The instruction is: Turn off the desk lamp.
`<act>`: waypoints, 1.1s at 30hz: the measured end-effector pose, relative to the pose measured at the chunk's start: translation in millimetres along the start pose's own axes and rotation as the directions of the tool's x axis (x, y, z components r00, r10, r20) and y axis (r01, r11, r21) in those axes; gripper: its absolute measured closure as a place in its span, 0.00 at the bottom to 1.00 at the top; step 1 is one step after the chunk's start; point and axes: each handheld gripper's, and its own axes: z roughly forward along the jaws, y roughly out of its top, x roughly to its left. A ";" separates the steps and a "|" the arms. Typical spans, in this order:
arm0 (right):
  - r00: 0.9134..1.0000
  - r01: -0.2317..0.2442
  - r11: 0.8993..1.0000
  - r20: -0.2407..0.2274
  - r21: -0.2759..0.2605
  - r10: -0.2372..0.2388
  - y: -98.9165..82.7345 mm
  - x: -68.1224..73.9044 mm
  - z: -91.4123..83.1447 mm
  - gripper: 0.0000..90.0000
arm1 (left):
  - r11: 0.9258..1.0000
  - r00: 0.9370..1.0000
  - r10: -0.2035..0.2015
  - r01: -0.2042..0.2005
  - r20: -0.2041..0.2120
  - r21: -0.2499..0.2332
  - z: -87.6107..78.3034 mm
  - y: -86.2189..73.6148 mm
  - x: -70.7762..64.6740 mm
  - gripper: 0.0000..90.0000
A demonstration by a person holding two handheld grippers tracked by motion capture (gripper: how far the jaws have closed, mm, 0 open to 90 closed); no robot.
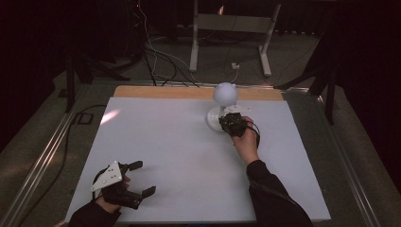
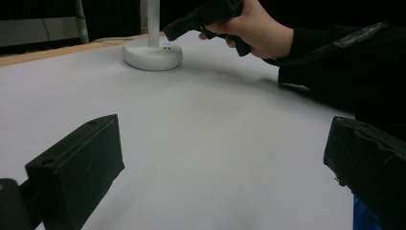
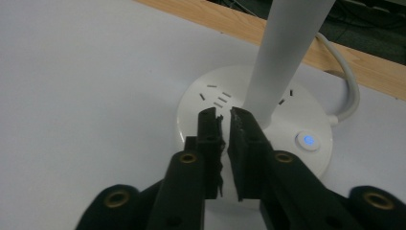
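The desk lamp [image 1: 222,106] stands at about one o'clock on the white tabletop [image 1: 179,156], near the far wooden edge, its round white head [image 1: 225,93] at the top of a slim white stem [image 3: 287,52]. Its round base [image 3: 230,108] carries a small button [image 3: 307,141] that glows blue, and a white cord [image 3: 347,84] leaves the base toward the far edge.

The right tongs [image 3: 225,120] sit just above the base, their tips pressed almost together with only a thin slit between them and nothing pinched. In the right gripper view the tips point at the foot of the stem, with the button off toward four o'clock from them, apart from the tips. No light is seen falling from the lamp head onto the tabletop, so whether the lamp is on cannot be told; the blue glow may be only a standby mark.

Judged from this, the work looks to be pressing the lamp's button. The approach is done: the closed tips are over the base. What is left is to shift them sideways onto the button and press down.

The left tongs [image 1: 142,178] rest near seven o'clock on the tabletop, well apart from the lamp, their jaws spread wide and empty, pointing across the bare sheet toward the lamp.
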 end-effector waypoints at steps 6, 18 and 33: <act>0.998 0.010 1.000 -0.061 0.006 -0.010 -1.8 -1.8 -9.5 0.82 | 1.000 1.000 0.001 -0.001 0.000 0.000 0.3 0.0 -0.3 0.01; 0.990 0.004 1.000 -0.138 -0.008 -0.005 1.1 1.8 -24.3 0.18 | 1.000 1.000 0.000 0.000 0.001 0.000 0.2 -0.1 -0.4 0.01; 0.953 0.058 0.990 -0.289 -0.128 -0.093 -6.1 -3.8 -50.5 0.00 | 1.000 1.000 0.001 -0.001 0.001 0.000 0.3 0.1 -0.2 0.01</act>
